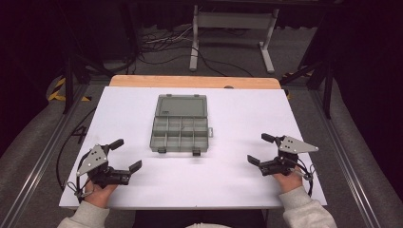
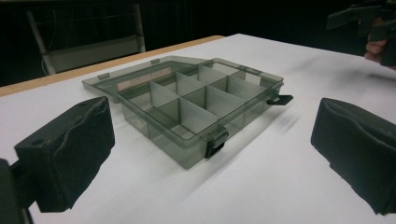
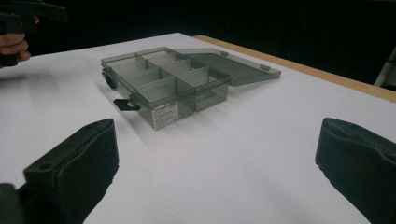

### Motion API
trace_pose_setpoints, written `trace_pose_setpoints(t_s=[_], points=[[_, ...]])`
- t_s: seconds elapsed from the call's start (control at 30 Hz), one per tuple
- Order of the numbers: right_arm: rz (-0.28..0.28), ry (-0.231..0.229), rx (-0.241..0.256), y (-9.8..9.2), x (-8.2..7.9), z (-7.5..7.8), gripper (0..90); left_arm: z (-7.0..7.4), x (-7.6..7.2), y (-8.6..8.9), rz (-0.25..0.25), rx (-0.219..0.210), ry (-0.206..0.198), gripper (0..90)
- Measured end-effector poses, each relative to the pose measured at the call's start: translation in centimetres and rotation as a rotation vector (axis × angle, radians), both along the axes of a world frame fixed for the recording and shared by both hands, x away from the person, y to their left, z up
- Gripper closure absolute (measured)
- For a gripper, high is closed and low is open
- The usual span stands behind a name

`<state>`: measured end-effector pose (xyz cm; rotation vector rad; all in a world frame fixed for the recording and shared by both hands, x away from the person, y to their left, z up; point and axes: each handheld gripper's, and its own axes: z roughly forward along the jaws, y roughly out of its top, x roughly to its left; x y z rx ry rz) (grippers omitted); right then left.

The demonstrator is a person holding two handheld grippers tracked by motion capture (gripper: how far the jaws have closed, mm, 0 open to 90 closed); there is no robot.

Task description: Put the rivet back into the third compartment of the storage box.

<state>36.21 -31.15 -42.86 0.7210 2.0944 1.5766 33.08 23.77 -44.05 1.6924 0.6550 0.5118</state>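
White table point(image 1: 142, 190): your left tongs point(image 1: 126, 154) and right tongs point(image 1: 261, 148) gape wide, empty, the open organizer box point(image 1: 180, 133) lying between and ahead of them.

A lab or recording studio: black curtains point(image 1: 33, 57) close in a white table point(image 1: 237, 185) that stands on grey carpet point(image 1: 28, 142). Beyond the table, loose cables point(image 1: 161, 40) trail past a white stand point(image 1: 233, 21); left of it, hazard tape point(image 1: 59, 90) marks the floor.

Grey floor point(image 1: 294, 47), white stand point(image 1: 228, 21), dark surroundings
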Motion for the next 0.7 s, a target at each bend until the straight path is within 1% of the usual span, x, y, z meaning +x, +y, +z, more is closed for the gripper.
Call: trace_pose_setpoints(t_s=[0.03,0.07,0.17,0.3,0.33,0.47,0.57,0.6,0.7], points=[[0.0,0.0,0.0,0.0,0.0,0.0,0.0,0.0,0.0,0.0,0.0,0.0,0.0,0.2],[0.005,0.01,0.022,-0.4,0.0,-0.5,0.0,0.0,0.0,0.0,-0.008,0.007,-0.002,0.2],[0.002,0.009,0.03,-0.6,0.0,-0.9,0.0,0.0,0.0,0.0,-0.01,0.001,-0.004,0.2],[-0.013,-0.003,0.018,-0.4,-0.1,-1.1,0.0,-0.1,0.1,0.2,-0.012,-0.008,-0.001,0.1],[-0.011,0.0,0.013,-0.4,0.0,-1.1,0.0,-0.2,0.1,0.4,-0.013,-0.002,0.001,0.2],[-0.017,0.006,0.004,-0.4,0.2,-1.1,0.0,-0.4,0.2,0.6,-0.003,-0.022,0.01,0.2],[-0.016,0.006,0.003,-0.4,0.2,-1.1,0.0,-0.4,0.1,0.4,-0.011,-0.014,0.014,0.2],[-0.014,0.006,0.003,-0.3,0.2,-1.1,0.0,-0.4,0.2,0.4,-0.011,-0.01,0.008,0.3],[-0.014,0.008,0.003,-0.3,0.2,-1.0,0.0,-0.4,0.1,0.3,-0.012,-0.017,0.013,0.2]])
